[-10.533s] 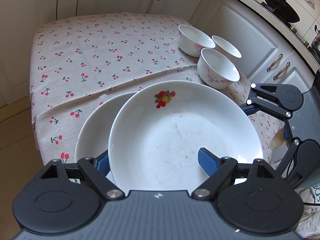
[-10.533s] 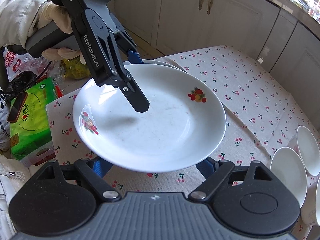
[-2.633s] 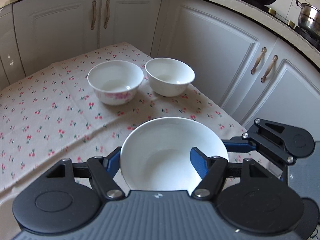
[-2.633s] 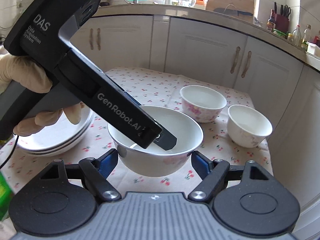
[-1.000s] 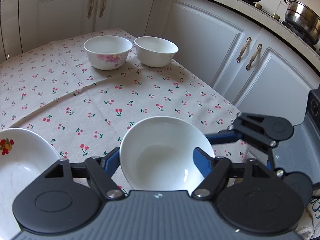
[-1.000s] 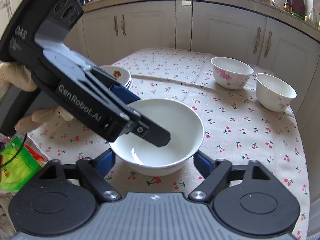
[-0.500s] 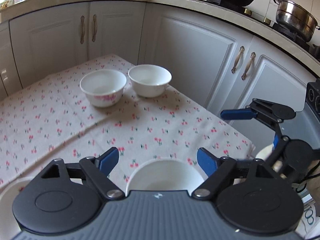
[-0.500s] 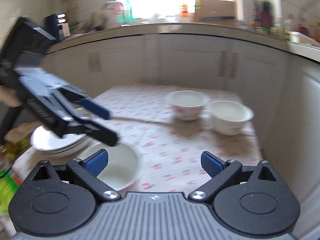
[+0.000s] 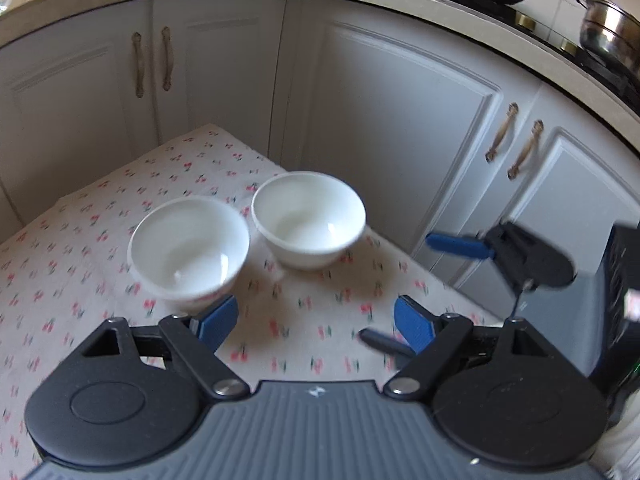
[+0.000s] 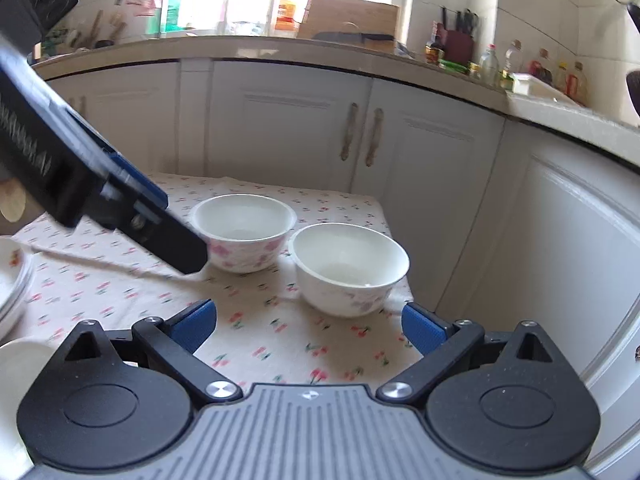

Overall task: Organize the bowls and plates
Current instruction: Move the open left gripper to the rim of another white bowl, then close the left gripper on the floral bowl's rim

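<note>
Two bowls on the cherry cloth, both tongs empty

The left tongs (image 9: 316,322) and the right tongs (image 10: 310,326) are spread apart with nothing between their blue pads; both have just been opening. The flowered bowl (image 10: 244,232) and the white bowl (image 10: 350,266) sit side by side near the far corner of the table (image 10: 272,344). Stacked plates (image 10: 12,280) lie at the left edge.

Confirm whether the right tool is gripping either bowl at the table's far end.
No: the right tool stands open over bare cloth, with the pink-flowered bowl and the plain bowl beyond its tips.
</note>
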Motion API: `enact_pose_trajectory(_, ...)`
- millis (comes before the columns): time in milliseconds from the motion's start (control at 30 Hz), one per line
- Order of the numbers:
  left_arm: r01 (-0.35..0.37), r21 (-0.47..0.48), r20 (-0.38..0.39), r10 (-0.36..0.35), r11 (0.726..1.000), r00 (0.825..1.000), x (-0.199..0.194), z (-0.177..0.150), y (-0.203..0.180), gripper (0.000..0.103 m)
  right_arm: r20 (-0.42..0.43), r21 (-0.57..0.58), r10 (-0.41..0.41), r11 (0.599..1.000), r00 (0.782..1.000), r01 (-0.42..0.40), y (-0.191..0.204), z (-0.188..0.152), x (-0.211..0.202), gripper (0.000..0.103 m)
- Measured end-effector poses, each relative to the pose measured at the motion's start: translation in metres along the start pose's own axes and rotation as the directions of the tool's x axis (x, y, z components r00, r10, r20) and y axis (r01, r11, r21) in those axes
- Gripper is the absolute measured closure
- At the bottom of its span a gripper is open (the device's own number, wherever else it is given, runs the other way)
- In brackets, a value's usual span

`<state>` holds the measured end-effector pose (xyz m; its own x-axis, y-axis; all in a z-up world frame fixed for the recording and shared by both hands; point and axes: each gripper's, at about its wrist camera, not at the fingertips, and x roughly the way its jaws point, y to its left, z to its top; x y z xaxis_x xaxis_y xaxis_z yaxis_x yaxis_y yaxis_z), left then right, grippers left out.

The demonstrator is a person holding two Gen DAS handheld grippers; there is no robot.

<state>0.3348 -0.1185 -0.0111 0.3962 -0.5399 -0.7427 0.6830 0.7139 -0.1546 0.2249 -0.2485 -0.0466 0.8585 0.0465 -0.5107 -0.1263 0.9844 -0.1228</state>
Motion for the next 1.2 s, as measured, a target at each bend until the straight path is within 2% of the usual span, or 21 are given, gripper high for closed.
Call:
enact_pose_trajectory(200,0.016,0.004,-0.037,-0.015,1.000,0.999,0.043,0.038,0.009,0.018,-0.043,0.074,-0.048,0.996,0.998,0.051,-0.019,0.001,0.043,0.003)
enact_pose_trajectory(300,0.035,0.012,-0.075,-0.034,0.999,0.997,0.064,0.052,0.010,0.018,-0.059,0.106,-0.032,0.994,0.998,0.038,-0.031,0.001,0.055,0.004)
enact_pose_trajectory(467,0.031,0.021,-0.084,-0.029,0.999,0.996,0.092,0.077,0.015,0.018,-0.056,0.128,-0.005,0.992,0.998,0.012,-0.041,0.005,0.065,0.005)
enact_pose_trajectory(567,0.016,0.031,-0.102,-0.013,0.999,0.995,0.108,0.087,0.016,0.018,-0.061,0.116,0.012,0.993,0.998,-0.005,-0.042,0.007,0.071,0.010)
enact_pose_trajectory(700,-0.006,0.044,-0.132,0.012,0.999,0.991,0.126,0.093,0.020,0.020,-0.059,0.117,0.031,0.993,0.998,-0.024,-0.042,0.010,0.080,0.011)
enact_pose_trajectory(833,0.002,0.045,-0.155,0.005,0.999,0.988,0.136,0.095,0.023,0.020,-0.049,0.097,0.050,0.994,0.998,-0.045,-0.040,0.010,0.085,0.012)
enact_pose_trajectory(1100,0.044,0.036,-0.185,-0.037,0.998,0.982,0.148,0.100,0.026,0.033,-0.043,0.075,0.028,0.997,0.999,-0.025,-0.037,0.011,0.090,0.015)
enact_pose_trajectory(1200,0.043,0.051,-0.191,-0.032,0.998,0.981,0.150,0.099,0.024,0.033,-0.043,0.074,0.025,0.997,0.999,-0.021,-0.035,0.011,0.092,0.015)
